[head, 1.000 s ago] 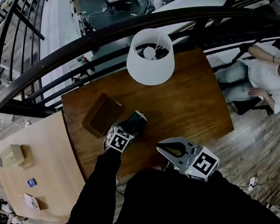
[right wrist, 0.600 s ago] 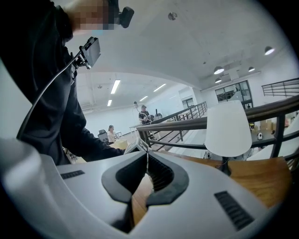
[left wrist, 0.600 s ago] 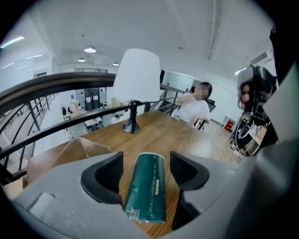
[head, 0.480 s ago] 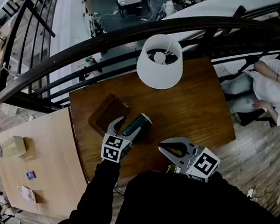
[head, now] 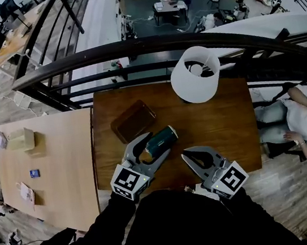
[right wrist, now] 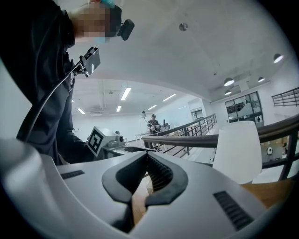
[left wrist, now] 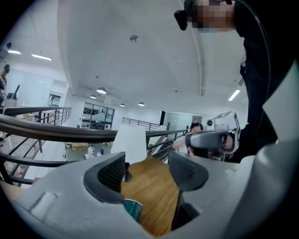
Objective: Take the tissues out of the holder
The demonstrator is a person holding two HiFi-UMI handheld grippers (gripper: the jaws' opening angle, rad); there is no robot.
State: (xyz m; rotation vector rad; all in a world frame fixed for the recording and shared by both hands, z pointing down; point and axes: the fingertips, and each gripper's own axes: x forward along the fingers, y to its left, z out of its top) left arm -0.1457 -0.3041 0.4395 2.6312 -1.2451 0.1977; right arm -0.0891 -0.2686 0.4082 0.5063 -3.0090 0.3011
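A brown rectangular tissue holder lies flat on the dark wooden table, left of centre. Just right of it a dark green cylinder rests on its side; its end also shows low in the left gripper view. My left gripper hangs above that cylinder, lifted off the table and pointing nearly level. Its jaws stand wide apart with only table showing between them. My right gripper hovers over the table's near edge, its pads closed together on nothing.
A white lamp shade stands at the table's far side, by a dark curved railing. A light wooden table with small boxes adjoins on the left. A person sits at the right.
My left gripper has risen from the table beside the green cylinder and tipped up toward level. The cylinder stays lying on the table. My right gripper lifted slightly.
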